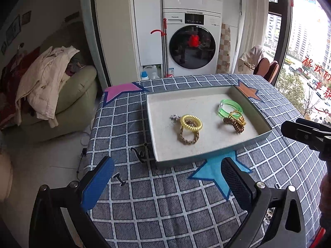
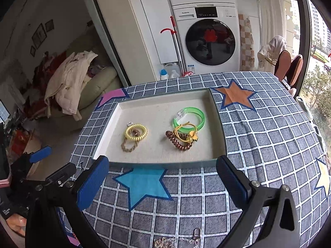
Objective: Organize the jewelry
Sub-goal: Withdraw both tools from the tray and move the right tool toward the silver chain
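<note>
A shallow grey tray (image 1: 206,155) (image 2: 157,163) sits on the checked tablecloth. In it lie a yellow spiral hair tie (image 1: 191,123) (image 2: 136,132) over a brown braided band (image 1: 188,137) (image 2: 129,145), a green bangle (image 1: 229,107) (image 2: 190,119), a brown spiral tie (image 1: 234,124) (image 2: 180,142) and a yellow elastic with a butterfly (image 2: 189,135). My left gripper (image 1: 167,184) hovers open before the tray's near left corner, nothing between its fingers. My right gripper (image 2: 163,184) is open and empty before the tray's near edge.
A black hair clip (image 1: 142,155) and a small black pin (image 1: 119,179) lie on the cloth left of the tray. A metal chain with a clasp (image 2: 182,241) lies near the front edge. Beyond the table are a washing machine (image 2: 209,41), a sofa piled with clothes (image 1: 51,86) and chairs (image 2: 289,68).
</note>
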The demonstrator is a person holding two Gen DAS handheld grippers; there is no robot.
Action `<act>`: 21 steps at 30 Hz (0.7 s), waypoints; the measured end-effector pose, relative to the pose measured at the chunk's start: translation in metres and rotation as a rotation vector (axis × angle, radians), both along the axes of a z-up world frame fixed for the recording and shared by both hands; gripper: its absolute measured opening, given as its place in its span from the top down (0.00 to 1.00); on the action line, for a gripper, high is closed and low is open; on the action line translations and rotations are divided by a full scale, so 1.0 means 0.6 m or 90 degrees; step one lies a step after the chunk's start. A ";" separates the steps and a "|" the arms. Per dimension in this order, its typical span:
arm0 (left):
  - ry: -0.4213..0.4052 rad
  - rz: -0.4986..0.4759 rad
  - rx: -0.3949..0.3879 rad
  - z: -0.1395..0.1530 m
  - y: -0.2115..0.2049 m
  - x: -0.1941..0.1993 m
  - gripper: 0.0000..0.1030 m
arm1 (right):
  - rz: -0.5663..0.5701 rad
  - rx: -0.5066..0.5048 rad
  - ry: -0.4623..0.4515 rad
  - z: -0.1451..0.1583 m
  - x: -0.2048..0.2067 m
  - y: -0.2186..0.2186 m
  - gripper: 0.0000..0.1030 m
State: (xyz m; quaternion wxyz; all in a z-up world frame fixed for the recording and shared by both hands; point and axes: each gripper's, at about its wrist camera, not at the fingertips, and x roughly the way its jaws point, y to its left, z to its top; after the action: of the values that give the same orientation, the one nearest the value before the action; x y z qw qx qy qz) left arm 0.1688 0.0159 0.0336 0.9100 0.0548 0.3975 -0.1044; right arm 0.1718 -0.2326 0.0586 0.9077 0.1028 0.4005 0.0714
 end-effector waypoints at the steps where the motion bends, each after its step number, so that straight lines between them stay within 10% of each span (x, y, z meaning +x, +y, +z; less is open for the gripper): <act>1: 0.002 0.003 0.000 -0.002 0.006 -0.007 0.00 | 0.000 0.003 0.004 -0.003 -0.007 -0.001 0.00; 21: 0.032 0.058 0.009 -0.071 0.092 -0.156 0.00 | -0.033 0.003 0.095 -0.101 -0.147 -0.041 0.00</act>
State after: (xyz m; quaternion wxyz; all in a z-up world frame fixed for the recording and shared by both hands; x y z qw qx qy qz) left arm 0.0755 0.0708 -0.0092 0.9031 0.0404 0.4232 -0.0610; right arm 0.0838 -0.2570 -0.0017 0.8765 0.1204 0.4644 0.0406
